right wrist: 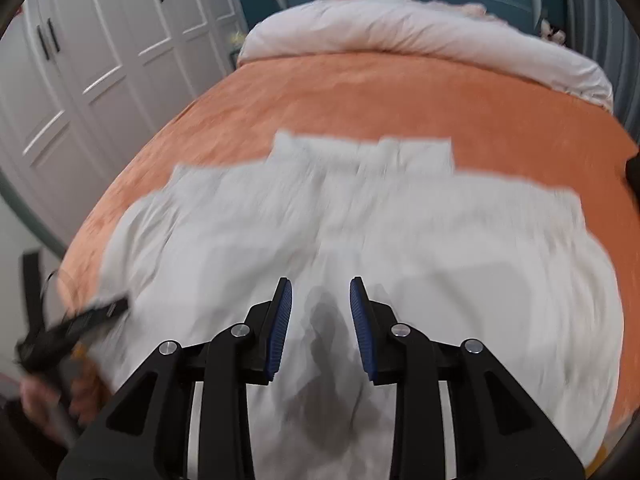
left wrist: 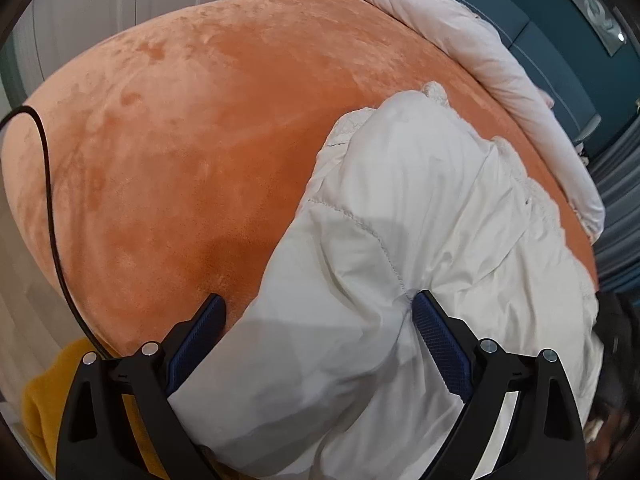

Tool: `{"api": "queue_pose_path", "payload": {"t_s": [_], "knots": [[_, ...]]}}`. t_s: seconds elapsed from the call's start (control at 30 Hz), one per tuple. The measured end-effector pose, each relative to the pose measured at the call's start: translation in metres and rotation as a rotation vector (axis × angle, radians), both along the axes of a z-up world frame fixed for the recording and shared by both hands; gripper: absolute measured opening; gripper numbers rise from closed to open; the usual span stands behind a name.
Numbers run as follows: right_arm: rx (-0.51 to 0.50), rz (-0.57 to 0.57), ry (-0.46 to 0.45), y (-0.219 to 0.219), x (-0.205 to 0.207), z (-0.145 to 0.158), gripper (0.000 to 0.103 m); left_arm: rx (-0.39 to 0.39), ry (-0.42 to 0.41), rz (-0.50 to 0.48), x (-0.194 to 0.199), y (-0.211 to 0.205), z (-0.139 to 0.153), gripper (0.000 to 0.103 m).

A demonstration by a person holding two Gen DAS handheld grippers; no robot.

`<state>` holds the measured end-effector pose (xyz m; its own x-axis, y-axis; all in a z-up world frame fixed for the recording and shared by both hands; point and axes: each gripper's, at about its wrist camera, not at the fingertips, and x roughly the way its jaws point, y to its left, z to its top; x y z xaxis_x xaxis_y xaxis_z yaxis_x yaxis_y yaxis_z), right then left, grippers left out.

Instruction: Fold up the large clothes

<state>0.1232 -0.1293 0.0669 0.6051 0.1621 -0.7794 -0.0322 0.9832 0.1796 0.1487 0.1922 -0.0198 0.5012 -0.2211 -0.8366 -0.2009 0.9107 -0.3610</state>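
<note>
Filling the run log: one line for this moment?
left gripper: open over white jacket | right gripper: open, empty | orange bedspread

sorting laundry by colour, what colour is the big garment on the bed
White garment, on the orange bed cover; sharpest in the left wrist view.

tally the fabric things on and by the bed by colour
white: 2, the jacket and the duvet
orange: 1, the bedspread
yellow: 1, a cloth at the bed's edge
total: 4

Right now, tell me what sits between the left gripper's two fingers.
A fold of the white padded garment fills the gap of the left gripper; its fingers stand wide, not pinching. The left wrist view shows this.
</note>
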Motion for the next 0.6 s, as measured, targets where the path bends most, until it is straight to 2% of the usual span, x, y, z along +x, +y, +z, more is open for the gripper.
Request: {"api": "queue_pose_path", "payload": {"t_s": [0.1,0.17,0.2,0.3,0.4,0.43,0.5,0.6], "knots": [[0.004,0.03,0.086,0.009,-0.025,-0.022,0.028,-0.03,-0.008,-0.016,0.001,-0.004,0.0,0.091],[-0.053,0.041,0.08,0.019,-0.03,-0.033,0.028,-0.075,-0.01,-0.038,0.002,-0.007,0.0,0.09],[-0.071,0.045,0.082,0.022,-0.028,-0.036,0.029,-0.091,-0.012,-0.047,0.003,-0.008,0.002,0.086],[-0.088,0.042,0.094,0.027,-0.02,-0.049,0.03,-0.106,-0.026,-0.096,0.001,-0.021,0.01,0.071],[-0.119,0.051,0.083,0.032,-0.014,-0.057,0.03,-0.096,-0.059,-0.154,-0.001,-0.034,0.028,0.043],[-0.134,0.056,0.077,0.034,-0.012,-0.059,0.03,-0.094,-0.071,-0.164,-0.003,-0.036,0.033,0.03],[-0.151,0.062,0.067,0.038,-0.01,-0.061,0.03,-0.139,-0.109,-0.199,-0.007,-0.041,0.051,0.009],[-0.109,0.047,0.063,0.031,-0.015,-0.055,0.03,-0.158,-0.155,-0.242,-0.014,-0.056,0.077,0.006]]}}
